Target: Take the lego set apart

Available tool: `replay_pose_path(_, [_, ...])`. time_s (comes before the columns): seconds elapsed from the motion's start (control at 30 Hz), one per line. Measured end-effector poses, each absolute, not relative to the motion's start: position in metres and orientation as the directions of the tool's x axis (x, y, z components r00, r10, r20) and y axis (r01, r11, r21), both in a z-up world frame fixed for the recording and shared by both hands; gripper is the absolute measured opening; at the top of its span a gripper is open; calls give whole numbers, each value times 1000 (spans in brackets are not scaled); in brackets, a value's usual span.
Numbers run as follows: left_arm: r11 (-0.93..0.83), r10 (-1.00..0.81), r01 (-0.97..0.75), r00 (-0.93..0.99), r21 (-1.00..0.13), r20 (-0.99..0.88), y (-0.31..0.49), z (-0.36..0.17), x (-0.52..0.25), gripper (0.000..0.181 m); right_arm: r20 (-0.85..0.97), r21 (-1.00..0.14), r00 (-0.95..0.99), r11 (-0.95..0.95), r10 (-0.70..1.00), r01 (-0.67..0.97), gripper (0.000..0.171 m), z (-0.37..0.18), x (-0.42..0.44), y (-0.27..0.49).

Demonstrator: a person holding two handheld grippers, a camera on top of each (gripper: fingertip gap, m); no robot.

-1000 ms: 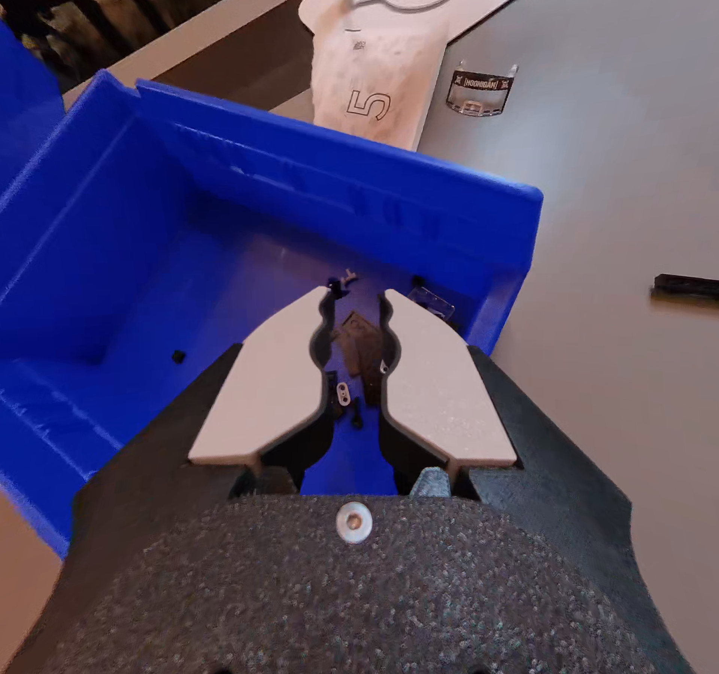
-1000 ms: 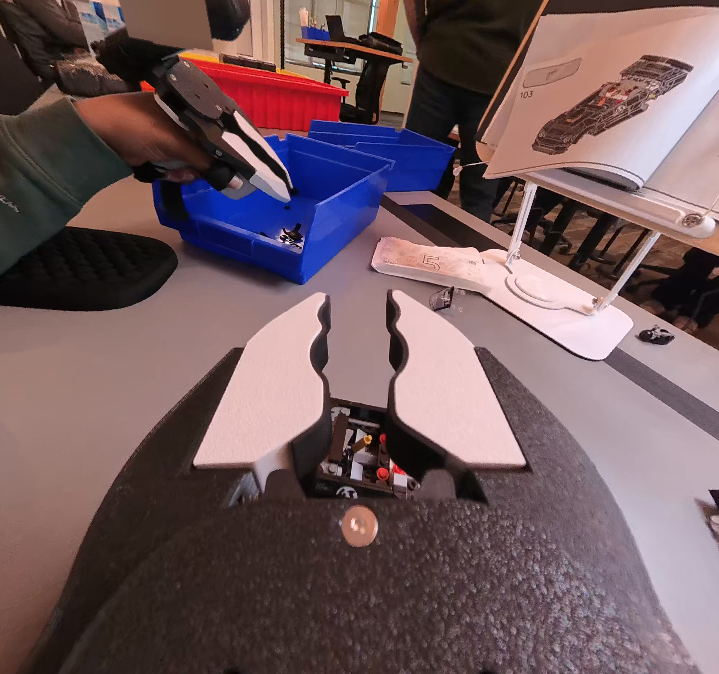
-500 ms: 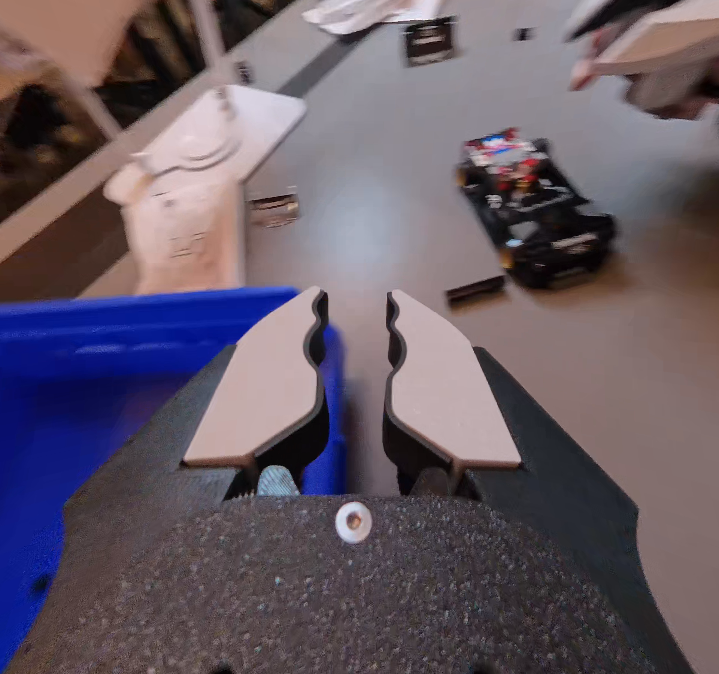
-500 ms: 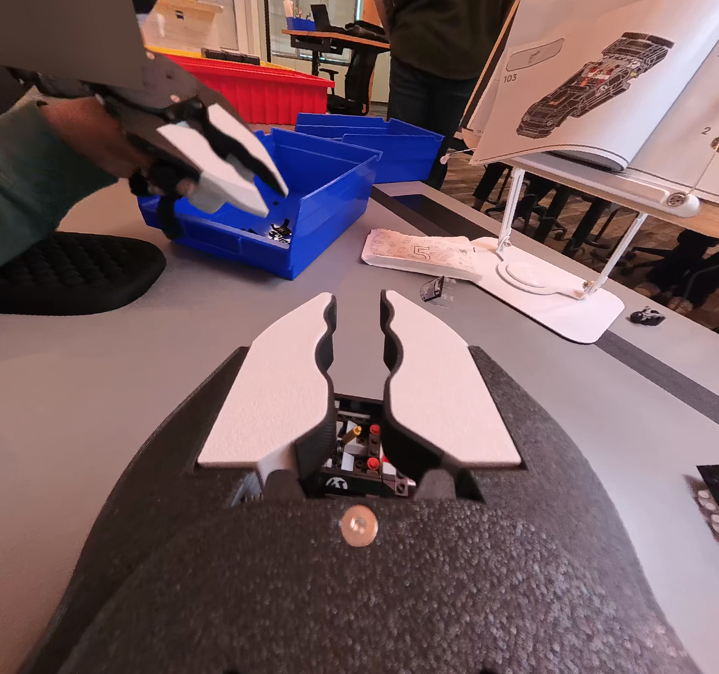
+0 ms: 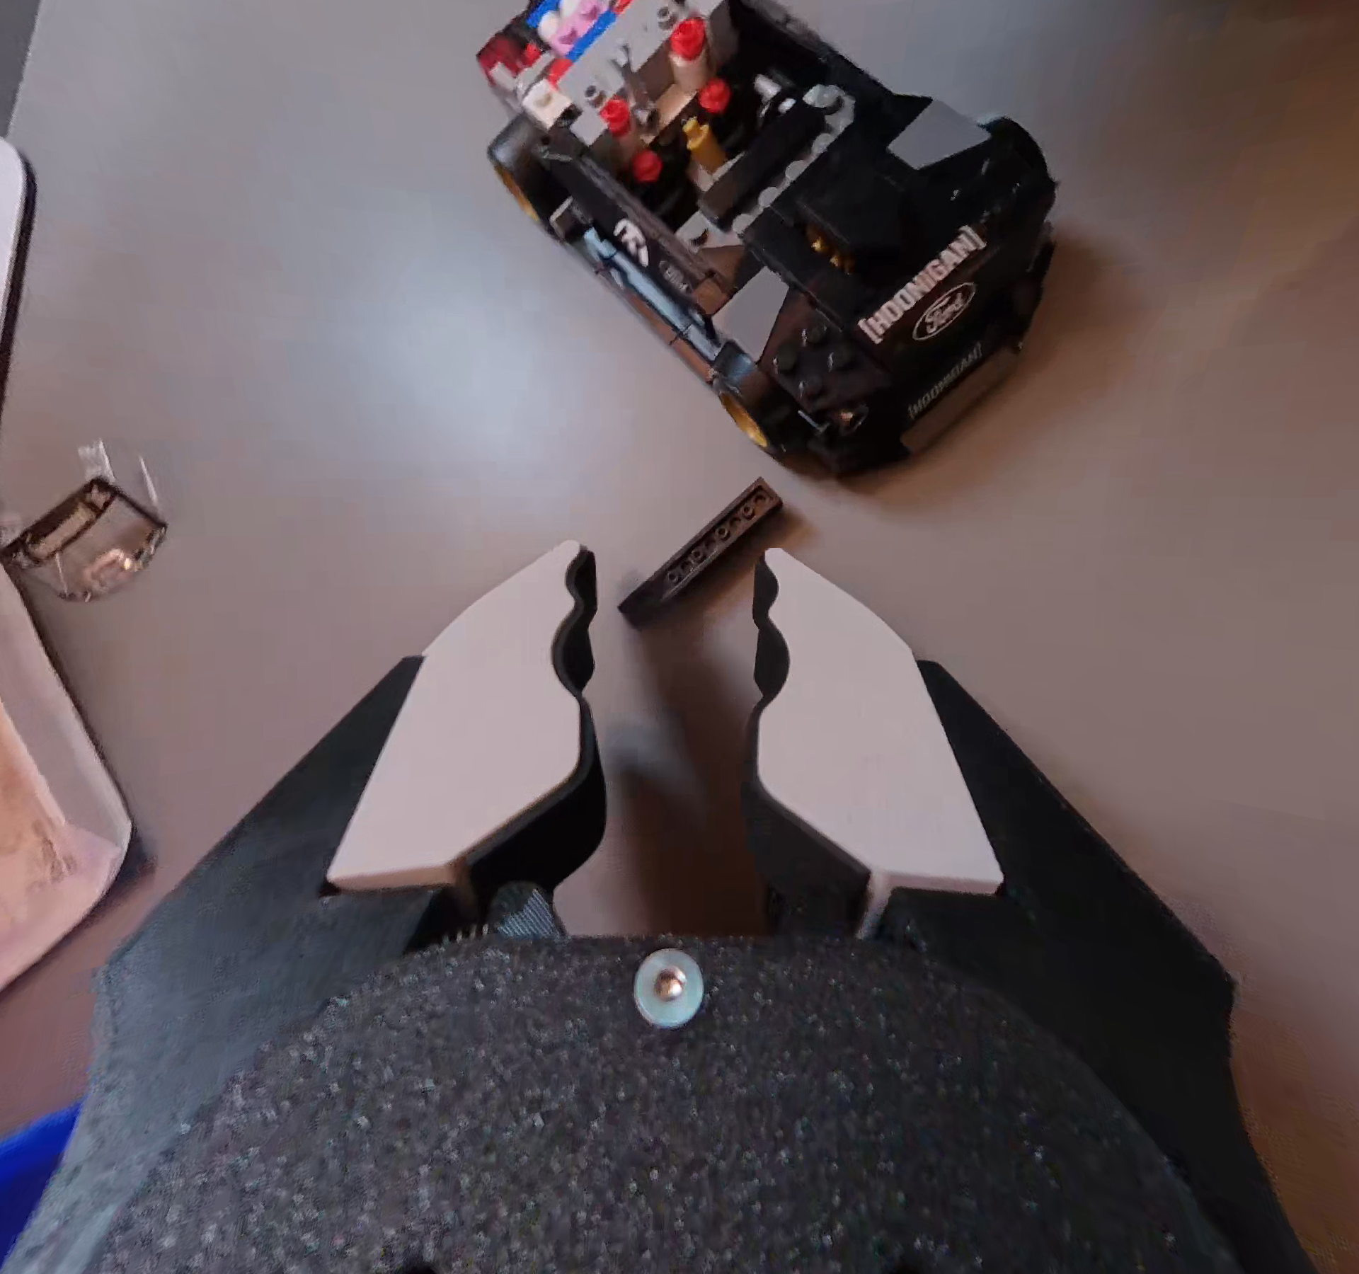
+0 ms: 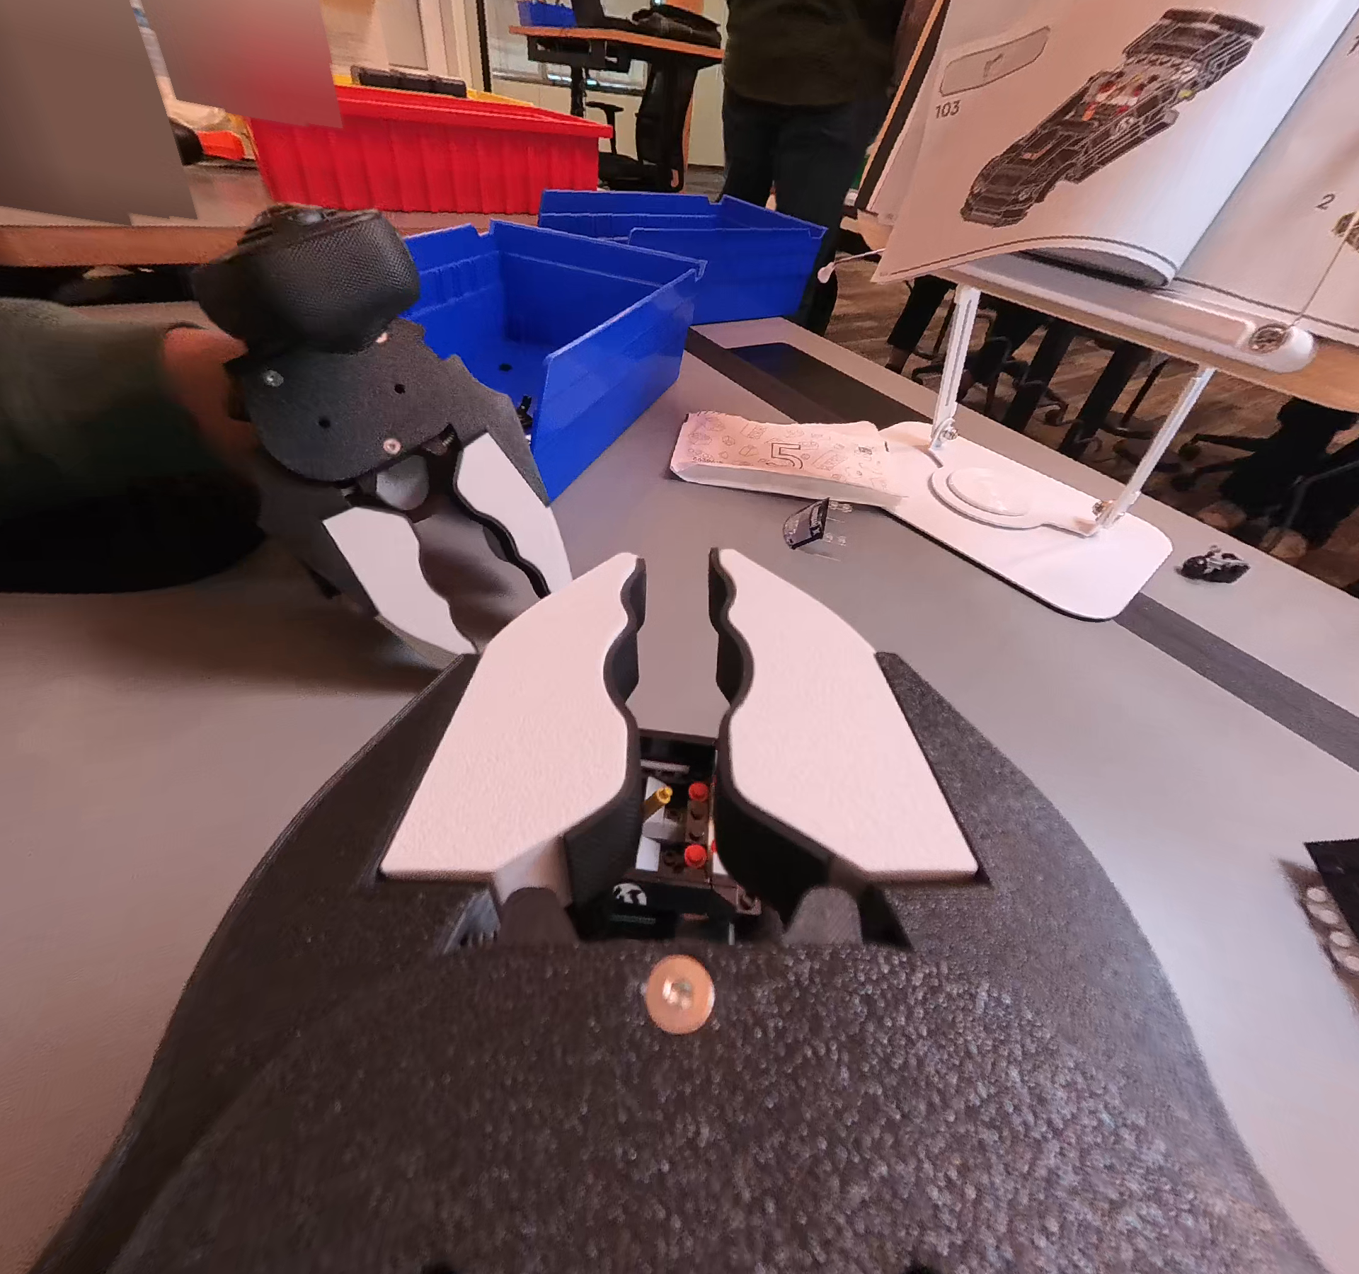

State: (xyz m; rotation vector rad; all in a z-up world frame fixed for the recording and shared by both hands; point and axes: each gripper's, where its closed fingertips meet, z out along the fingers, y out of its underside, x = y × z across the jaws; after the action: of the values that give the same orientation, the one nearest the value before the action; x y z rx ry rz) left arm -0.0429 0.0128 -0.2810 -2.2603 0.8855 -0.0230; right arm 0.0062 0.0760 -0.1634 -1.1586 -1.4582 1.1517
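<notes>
The black lego car (image 5: pixel 772 209) stands on the grey table, its roof off and coloured bricks showing inside. A loose black flat plate (image 5: pixel 702 551) lies just in front of it. My left gripper (image 5: pixel 673 569) is open and empty, its fingertips either side of the plate's near end. In the right wrist view the left gripper (image 6: pixel 500 614) points down at the table. My right gripper (image 6: pixel 676 569) hovers over the car (image 6: pixel 676 841), which shows through the narrow gap between its fingers. It holds nothing.
A blue bin (image 6: pixel 610 371) stands at the back left, with more blue bins and a red bin (image 6: pixel 441 150) behind. A paper bag (image 6: pixel 779 459), a clear windscreen piece (image 6: pixel 809 522) and a white booklet stand (image 6: pixel 1029 525) lie to the right. A person (image 6: pixel 794 62) stands beyond the table.
My left gripper has swung out of the blue bin to the table beside the car, dropped over the black plate and opened wider. My right gripper stayed over the car.
</notes>
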Motion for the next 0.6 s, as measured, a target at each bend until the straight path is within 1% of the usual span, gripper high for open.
replay_pose_path(0.03, [-514, -624, -597, 753, -616, -210, 14, -282, -41, 37, 98, -984, -141, 117, 985, 136, 16, -165, 6, 75])
replay_pose_path(0.07, [-520, -643, -599, 744, -609, -183, 13, -283, -39, 28, 93, -983, -146, 114, 985, 144, 16, -167, 5, 75])
replay_pose_path(0.1, [-534, -653, -600, 740, -596, -161, 11, -285, -39, 15, 91, -982, -149, 114, 985, 150, 16, -168, 5, 74])
replay_pose_path(0.13, [-545, -645, -600, 746, -586, -164, 12, -285, -41, 10, 93, -981, -151, 116, 984, 155, 16, -170, 4, 74])
replay_pose_path(0.2, [-567, -627, -579, 765, -585, -150, 10, -284, -44, 10, 97, -979, -155, 122, 983, 161, 16, -171, 4, 73])
replay_pose_path(0.23, [-574, -596, -532, 793, -623, -128, 12, -280, -45, 10, 94, -980, -159, 119, 983, 161, 16, -171, 4, 71])
replay_pose_path(0.27, [-576, -564, -450, 823, -683, -67, 14, -271, -44, 9, 84, -981, -166, 111, 983, 160, 16, -170, 5, 70])
replay_pose_path(0.33, [-529, -517, -212, 848, -822, 114, 20, -238, -36, 10, 46, -985, -190, 77, 981, 155, 16, -169, 5, 65])
replay_pose_path(0.37, [-480, -521, -62, 823, -875, 228, 22, -216, -31, 9, 19, -987, -208, 51, 978, 151, 16, -168, 5, 62])
replay_pose_path(0.4, [-430, -544, 91, 768, -898, 338, 22, -193, -26, 9, -18, -989, -226, 16, 974, 147, 16, -166, 5, 59])
replay_pose_path(0.43, [-393, -570, 221, 703, -892, 426, 20, -174, -23, 10, -66, -990, -248, -32, 966, 139, 16, -164, 5, 55])
replay_pose_path(0.47, [-371, -590, 311, 648, -875, 481, 19, -161, -21, 10, -127, -987, -279, -94, 952, 129, 16, -160, 5, 50])
replay_pose_path(0.53, [-342, -611, 404, 591, -849, 527, 19, -149, -19, 10, -263, -964, -343, -235, 902, 121, 17, -152, 5, 41])
replay_pose_path(0.6, [-343, -619, 443, 557, -828, 554, 21, -147, -12, 10, -368, -929, -381, -348, 848, 123, 17, -147, 4, 35])
